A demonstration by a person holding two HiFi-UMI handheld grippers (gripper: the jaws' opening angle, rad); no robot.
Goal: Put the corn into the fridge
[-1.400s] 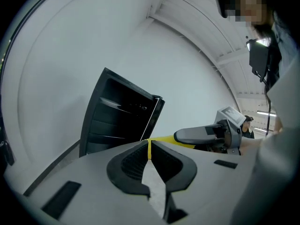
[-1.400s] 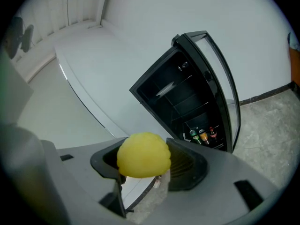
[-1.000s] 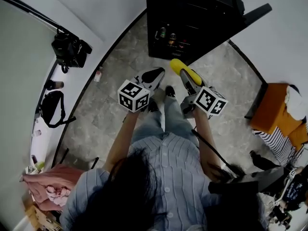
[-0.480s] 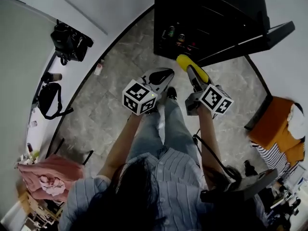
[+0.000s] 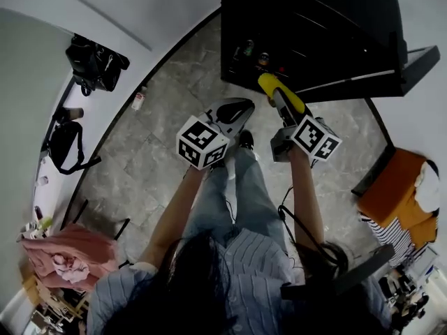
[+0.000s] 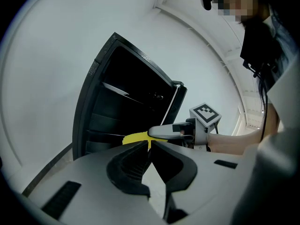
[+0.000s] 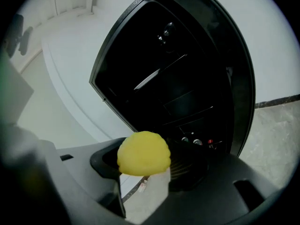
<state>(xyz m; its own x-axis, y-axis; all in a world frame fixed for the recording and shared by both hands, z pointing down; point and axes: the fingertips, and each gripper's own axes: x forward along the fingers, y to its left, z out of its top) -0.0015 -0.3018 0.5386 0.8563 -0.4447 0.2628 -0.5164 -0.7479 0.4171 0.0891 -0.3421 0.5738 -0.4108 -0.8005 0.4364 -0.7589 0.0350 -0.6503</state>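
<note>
Before the open fridge (image 5: 314, 26), the right gripper (image 5: 279, 98) is carrying the corn (image 5: 271, 85) toward the dark interior.
Its jaws are clamping the yellow cob, whose tip is pointing at the low shelf, just short of the cans (image 5: 262, 58); the left gripper (image 5: 235, 109) is hanging alongside on the left, jaws pressed together on nothing. The carrying hand should probably be keeping the cob level, aiming for a bare shelf spot clear of the cans and the door (image 5: 418, 60) at right, and loosening only once it is resting. Against a second ago, the person is standing closer: the fridge is filling more of the head view, and the corn is now reaching its front edge.
</note>
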